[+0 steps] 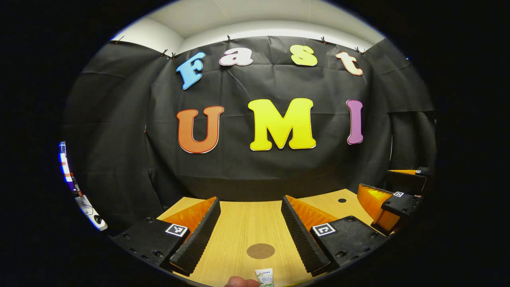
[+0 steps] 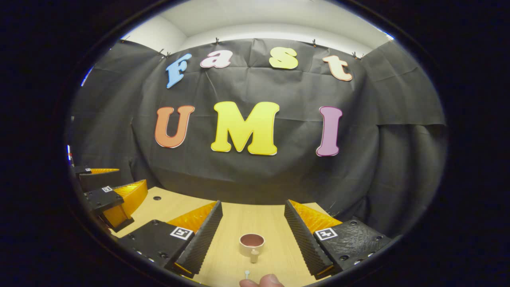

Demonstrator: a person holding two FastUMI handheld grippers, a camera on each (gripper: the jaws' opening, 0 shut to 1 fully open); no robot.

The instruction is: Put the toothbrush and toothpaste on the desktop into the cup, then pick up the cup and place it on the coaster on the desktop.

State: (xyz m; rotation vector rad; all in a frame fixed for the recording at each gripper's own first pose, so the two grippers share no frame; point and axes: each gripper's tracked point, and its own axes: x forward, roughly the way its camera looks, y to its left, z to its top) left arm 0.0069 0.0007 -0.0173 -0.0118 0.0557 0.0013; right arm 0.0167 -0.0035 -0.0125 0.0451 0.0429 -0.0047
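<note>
My left gripper hangs just above the wooden desktop with its fingers spread wide apart and nothing between them. Between those fingers, flat on the wood, lies the coaster, a thin brown disc, round and plain. Nearer to me than the coaster, at the bottom edge of the left gripper view, lies the toothpaste: a small white tube with a green band across it and some print I cannot make out. A fingertip shows just beside the tube, on its left. Off to the right of the coaster I see my other gripper, well apart from it.

My right gripper is also wide apart and holds nothing. The cup stands upright on the desktop between its fingers; it is small and cream-coloured outside, reddish-brown inside, with a stubby handle pointing toward me. Nearer to me than the cup, a small pale round-headed thing lies on the wood; it may be the end of the toothbrush, though I cannot tell for sure. Another fingertip sits just beside it.
</note>
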